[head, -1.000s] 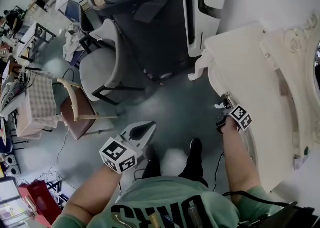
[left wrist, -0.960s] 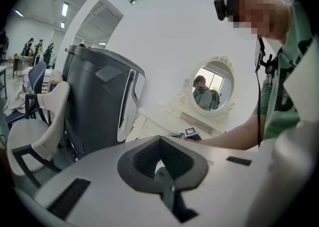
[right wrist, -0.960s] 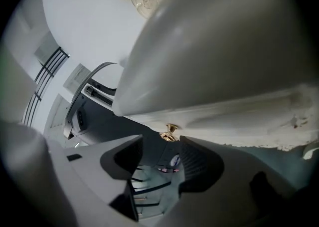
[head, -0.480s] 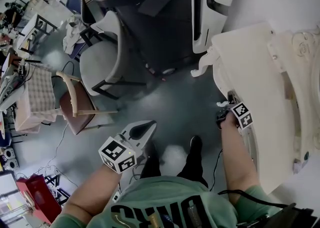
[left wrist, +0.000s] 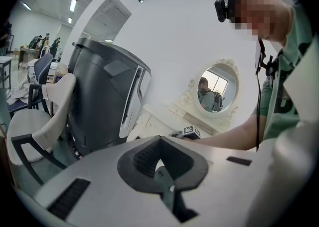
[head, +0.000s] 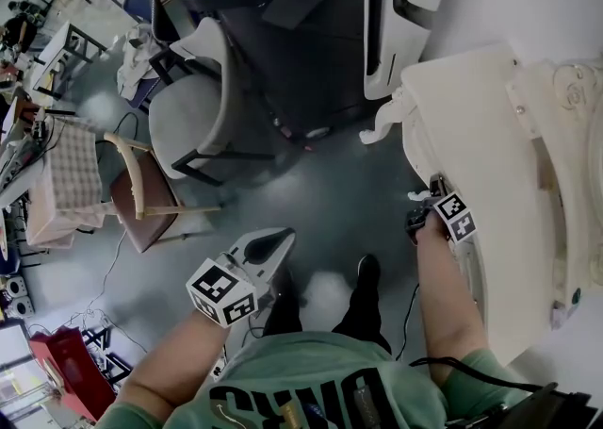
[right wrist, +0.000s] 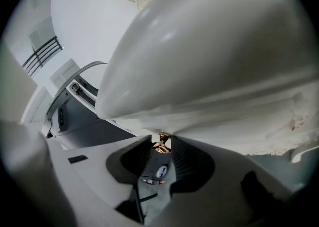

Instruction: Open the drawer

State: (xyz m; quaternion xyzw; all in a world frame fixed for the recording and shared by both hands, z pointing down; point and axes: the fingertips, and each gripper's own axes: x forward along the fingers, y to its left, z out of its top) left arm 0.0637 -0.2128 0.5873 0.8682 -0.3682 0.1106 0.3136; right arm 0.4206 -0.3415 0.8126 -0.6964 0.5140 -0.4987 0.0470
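Right gripper view shows your right claw [right wrist: 161, 140], having just been closing, clamped on the brass drawer knob [right wrist: 160, 146]; your left claw [left wrist: 159, 140] hangs pressed together, empty.

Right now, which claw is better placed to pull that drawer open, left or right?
Right. The right claw is at the front of the dressing table, and its jaws have just been closing onto the brass drawer knob. The left claw hangs shut and empty over the floor, away from it.
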